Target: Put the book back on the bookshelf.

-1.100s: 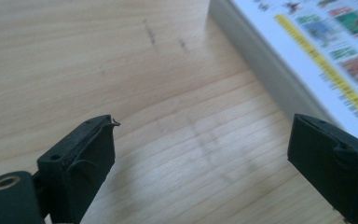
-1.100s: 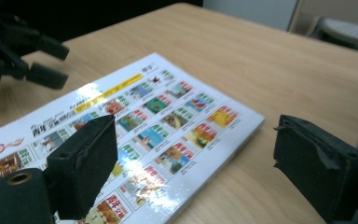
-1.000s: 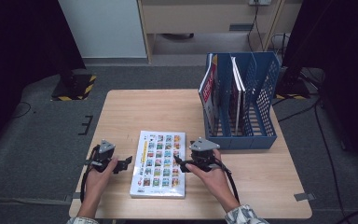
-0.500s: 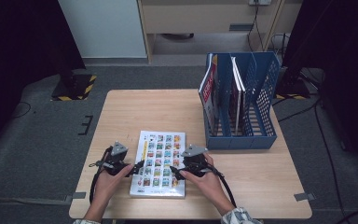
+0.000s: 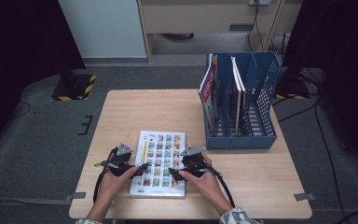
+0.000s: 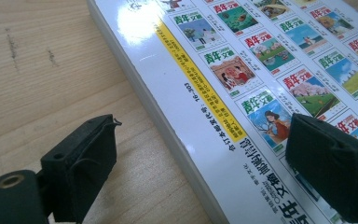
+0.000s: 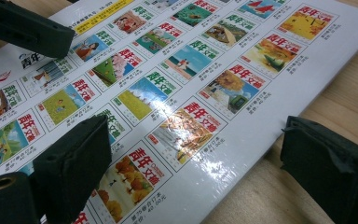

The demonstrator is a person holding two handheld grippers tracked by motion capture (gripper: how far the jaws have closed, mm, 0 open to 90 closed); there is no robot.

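Grippers now closed in on both long edges of the magazine, poised for a two-handed lift.
Left gripper (image 5: 140, 169), jaws spread, straddles the left edge of the flat glossy magazine with its grid of small colour covers (image 5: 161, 161), lying at the near middle of the light wooden table (image 5: 168, 109); right gripper (image 5: 173, 172), equally spread, straddles its right edge.

I'm looking at a lab or office recording bay: light wooden table (image 5: 135, 107) sitting on grey carpet (image 5: 46, 140), blue file rack (image 5: 242, 107) on it, hazard-striped stand base (image 5: 72, 87) left of table, cables (image 5: 326, 140) trailing right.
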